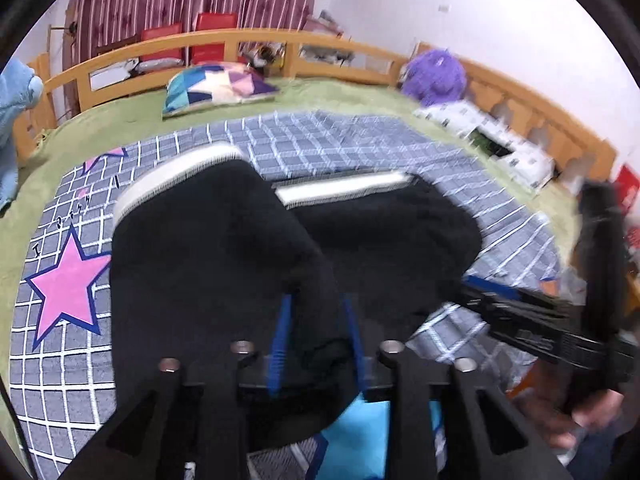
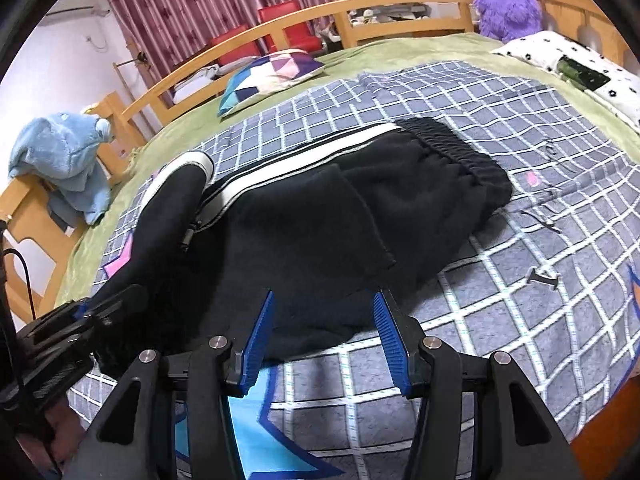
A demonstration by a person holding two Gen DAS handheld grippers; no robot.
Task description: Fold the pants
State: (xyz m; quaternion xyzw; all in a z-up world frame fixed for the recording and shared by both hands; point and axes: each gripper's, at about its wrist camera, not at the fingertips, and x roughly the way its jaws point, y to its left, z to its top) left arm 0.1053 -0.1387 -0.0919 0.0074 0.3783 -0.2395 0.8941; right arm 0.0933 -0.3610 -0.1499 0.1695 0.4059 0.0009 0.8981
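Black pants [image 2: 360,208] with a white side stripe lie on a grey checked blanket [image 2: 540,200] on the bed, partly folded, waistband toward the right. My left gripper [image 1: 318,300] is shut on a raised fold of the black pants [image 1: 224,248]; the fabric fills the space between its blue pads. It also shows in the right wrist view [image 2: 92,316] at the lower left, holding a lifted pant leg. My right gripper [image 2: 324,300] is open, its blue pads [image 2: 258,340] just above the near edge of the pants, holding nothing. It shows blurred in the left wrist view [image 1: 468,284].
A patterned cushion [image 2: 272,72] lies at the far side of the bed. A purple plush toy [image 2: 506,8] and a white pillow [image 2: 576,68] sit at the right. A blue plush [image 2: 64,160] hangs on the wooden bed rail [image 2: 248,36] at left. Red chairs stand behind.
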